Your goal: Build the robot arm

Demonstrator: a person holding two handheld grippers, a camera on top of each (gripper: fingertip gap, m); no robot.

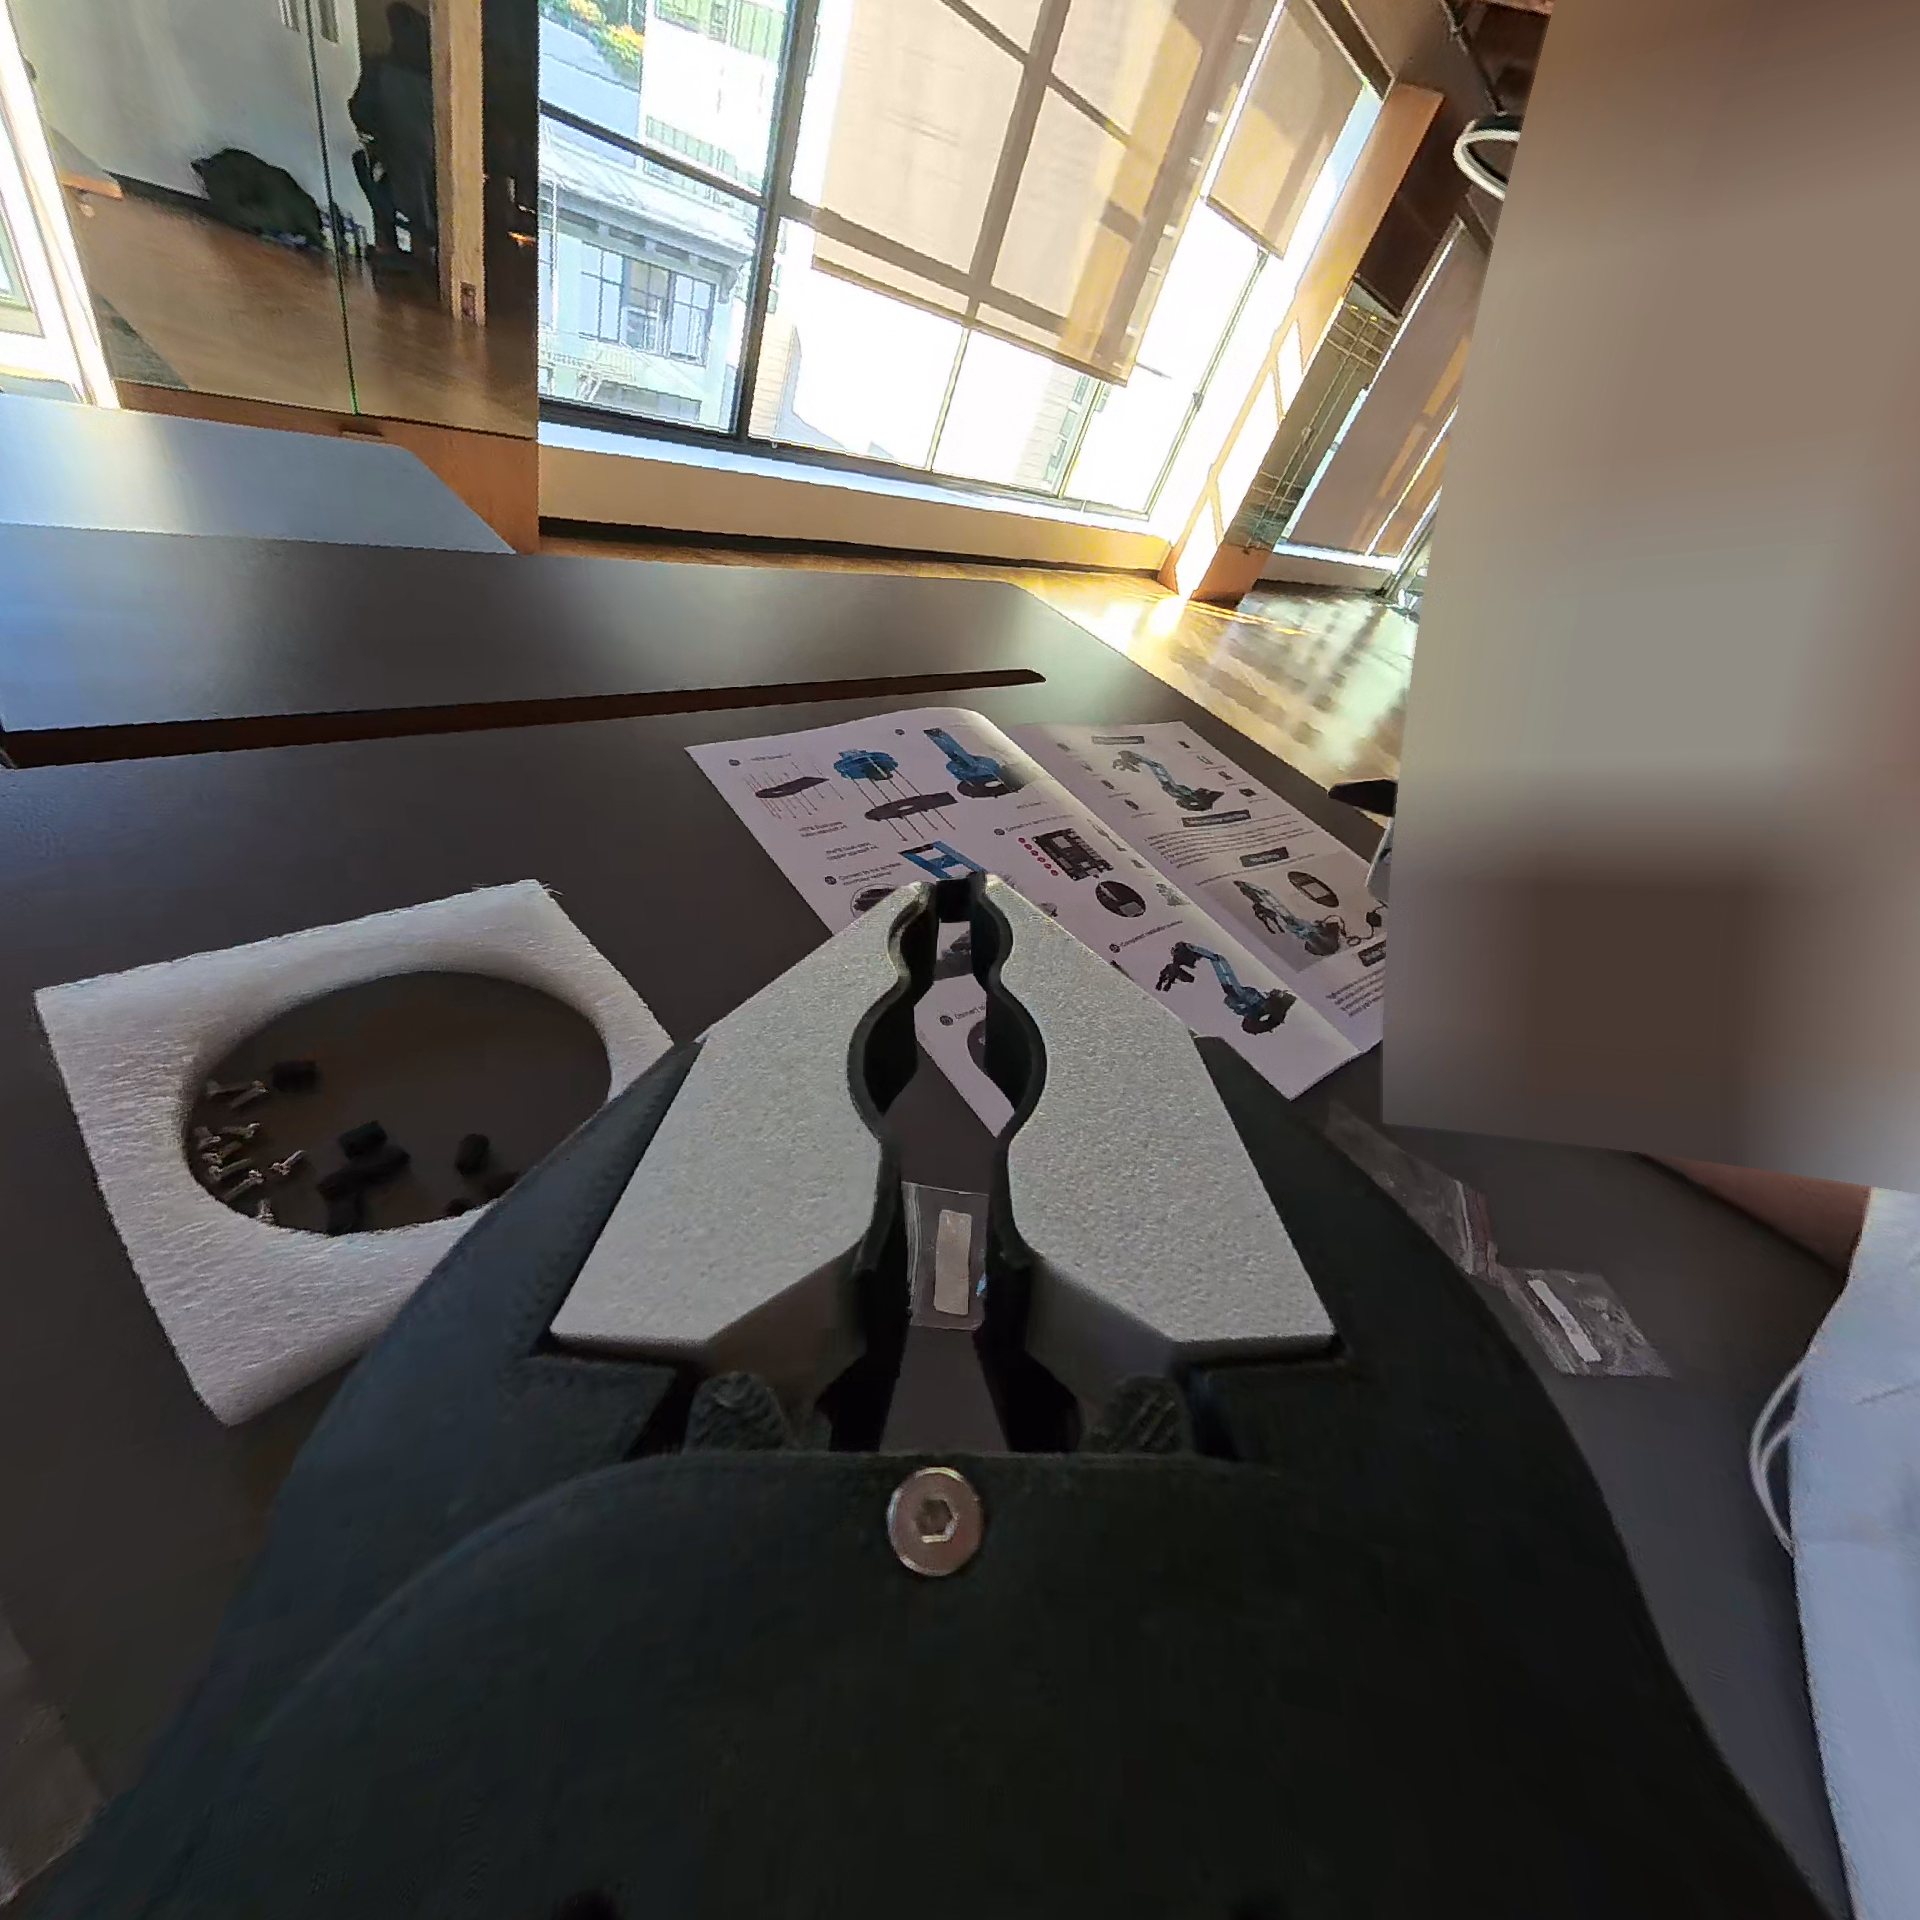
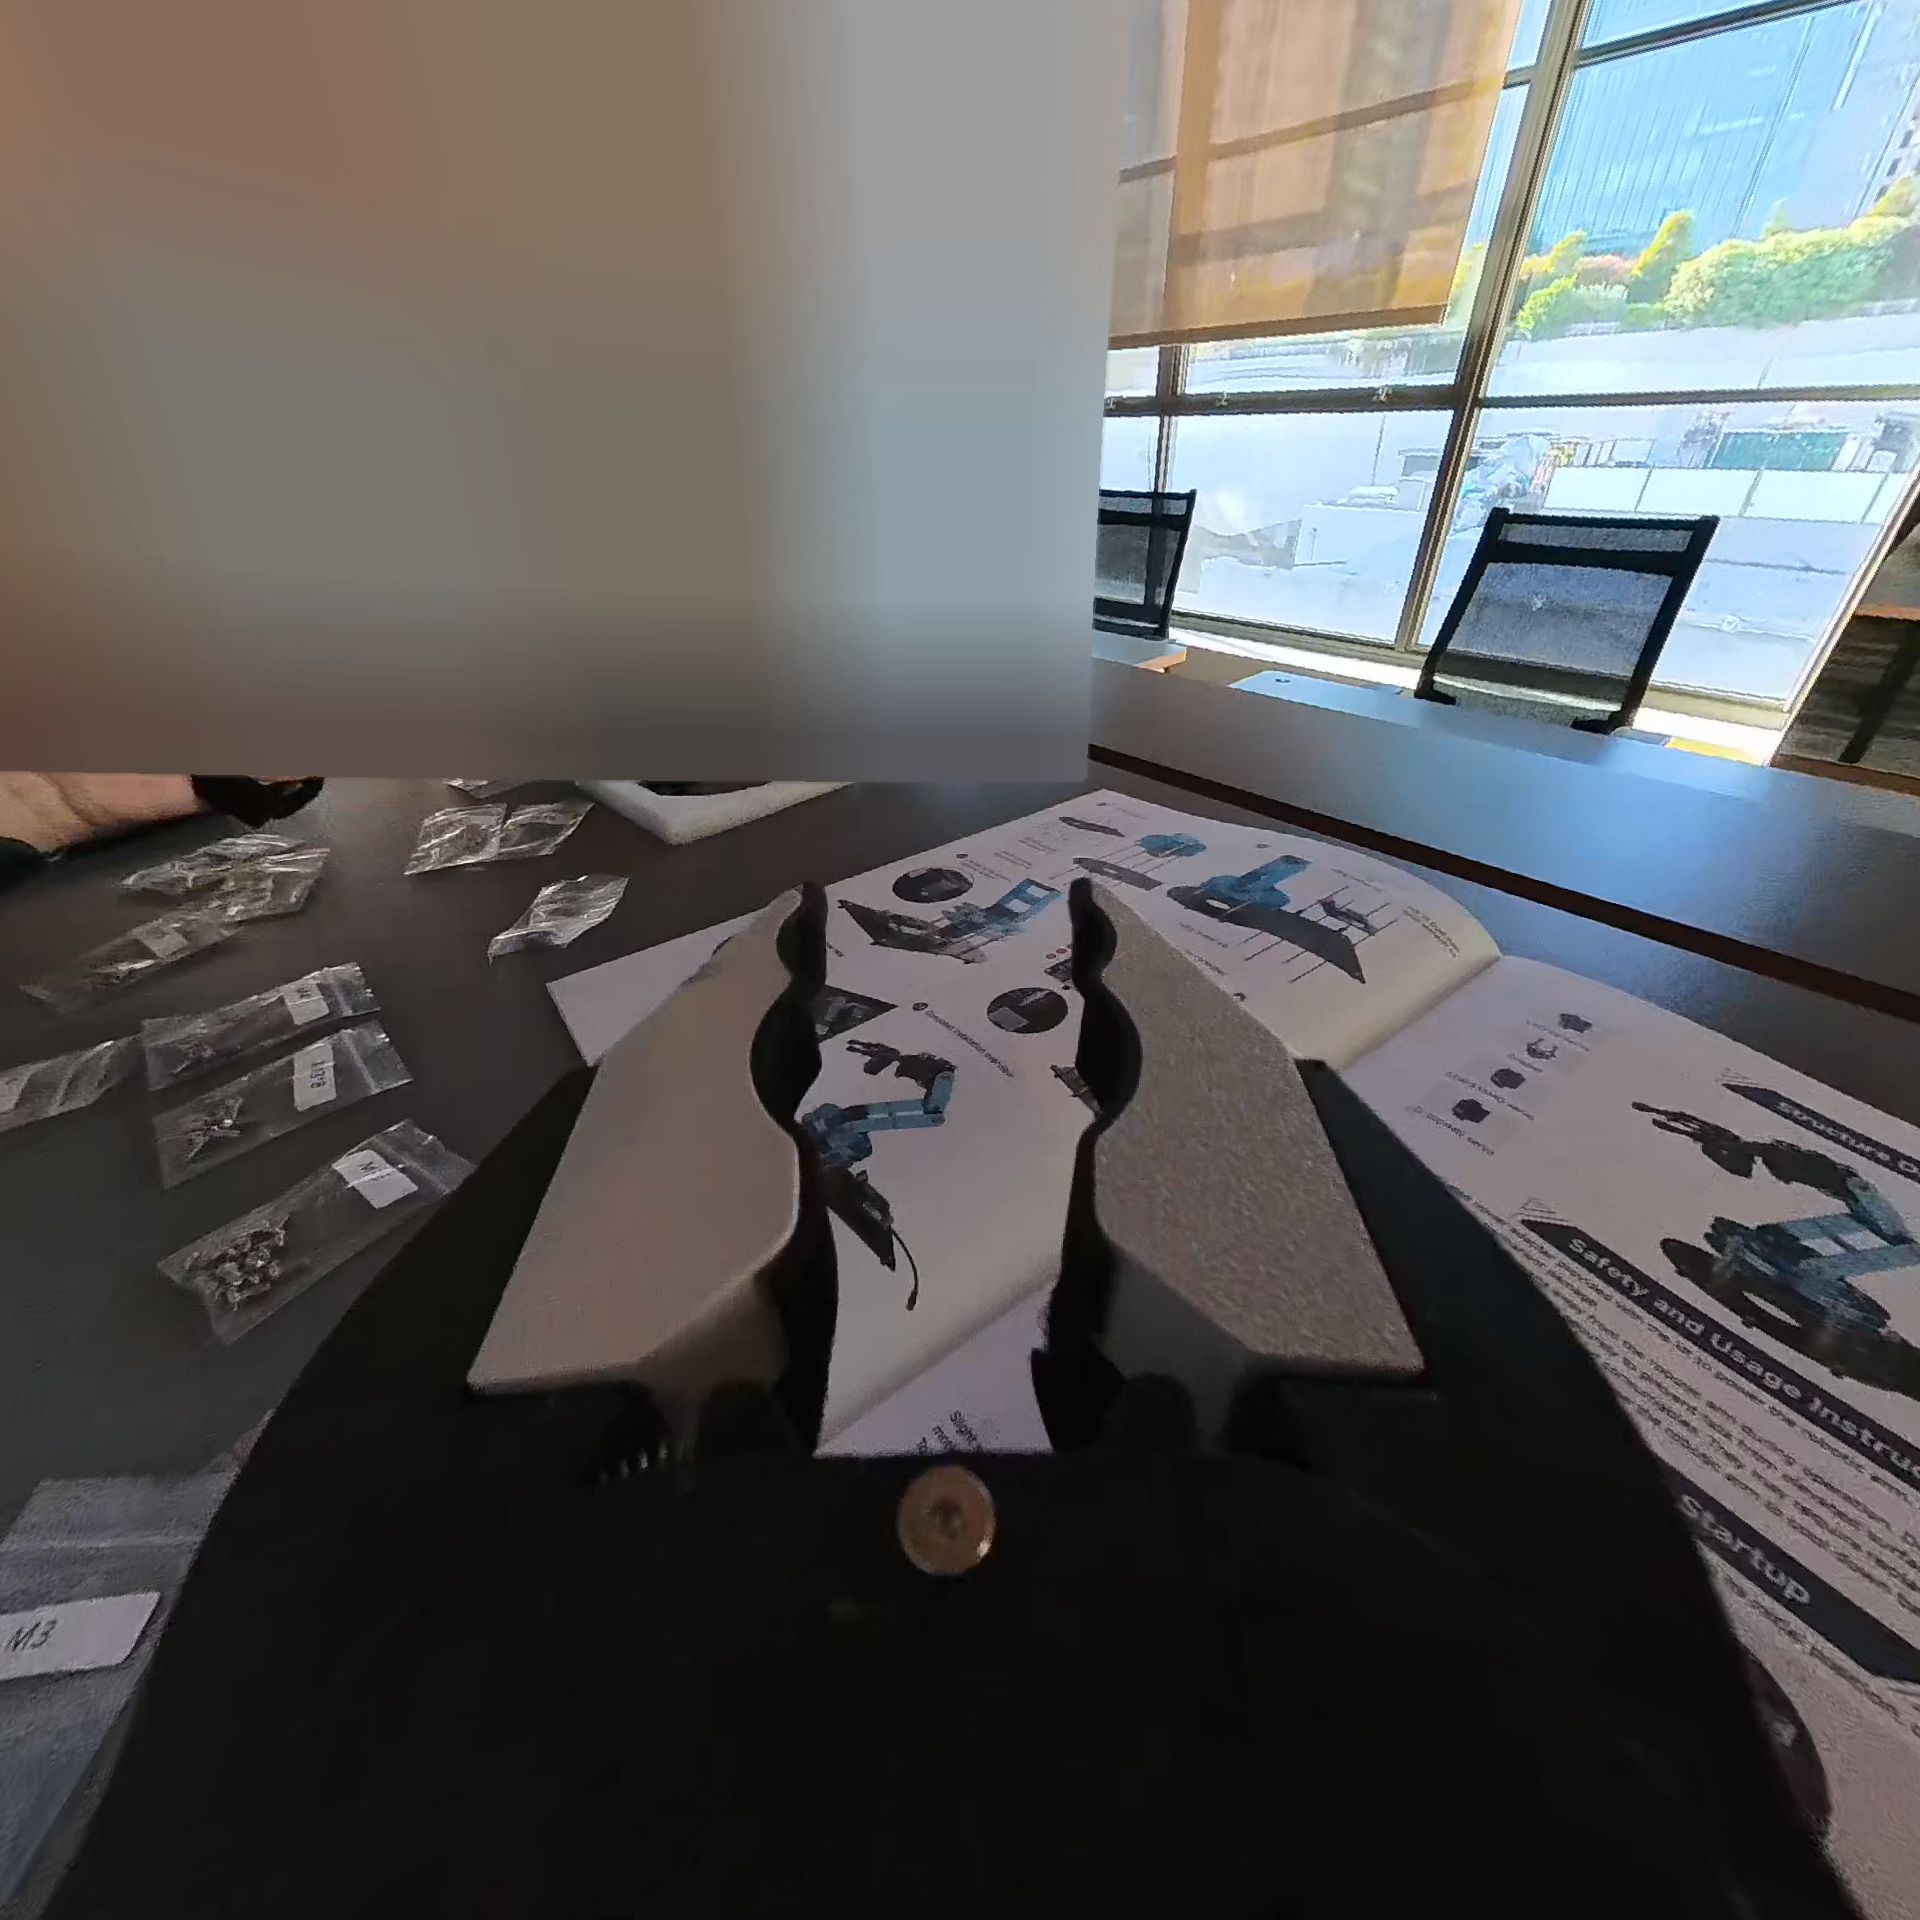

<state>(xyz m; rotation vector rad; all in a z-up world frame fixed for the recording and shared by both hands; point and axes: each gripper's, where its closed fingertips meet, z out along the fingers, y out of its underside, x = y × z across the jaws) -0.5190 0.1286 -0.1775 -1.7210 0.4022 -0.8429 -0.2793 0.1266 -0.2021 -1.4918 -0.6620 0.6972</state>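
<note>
On the left we see a white foam block with a fibrous surface and a round cut-out; small silver screws and black pieces lie inside it on the dark matte table. Just right of it is our left gripper, with grainy grey fingers and wavy black inner edges. Its jaws are nearly closed, and a small black part sits pinched between the tips, above the open glossy booklet.

In the right wrist view, clear crinkled plastic bags with white labels lie scattered on the left. Our right gripper hovers over the booklet with its jaws wide apart and nothing between them. Behind stand black mesh chairs by the window.
</note>
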